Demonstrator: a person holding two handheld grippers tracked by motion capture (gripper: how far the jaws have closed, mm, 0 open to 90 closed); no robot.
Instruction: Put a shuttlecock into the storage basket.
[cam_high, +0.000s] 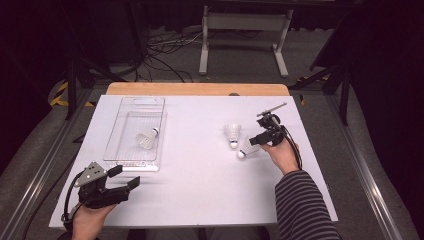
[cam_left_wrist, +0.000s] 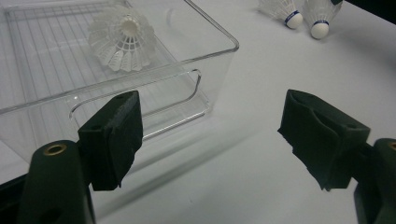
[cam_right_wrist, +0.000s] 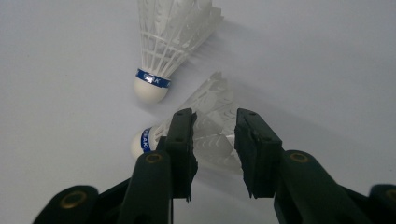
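Right hand-held gripper (cam_right_wrist: 215, 149) clamped on the shuttlecock (cam_right_wrist: 210, 130) at its light, crushable feather skirt; the firmer cork base looks safer.

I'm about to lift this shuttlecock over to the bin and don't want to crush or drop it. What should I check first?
1. Right hand-held gripper straddles the near shuttlecock's skirt: ok.
2. Pads pressing firmly on the skirt: cannot tell.
3. Second shuttlecock apart from the jaws: ok.
4. Bin has free floor beside the shuttlecock inside: ok.
5. Left hand-held gripper open, off the path: ok.
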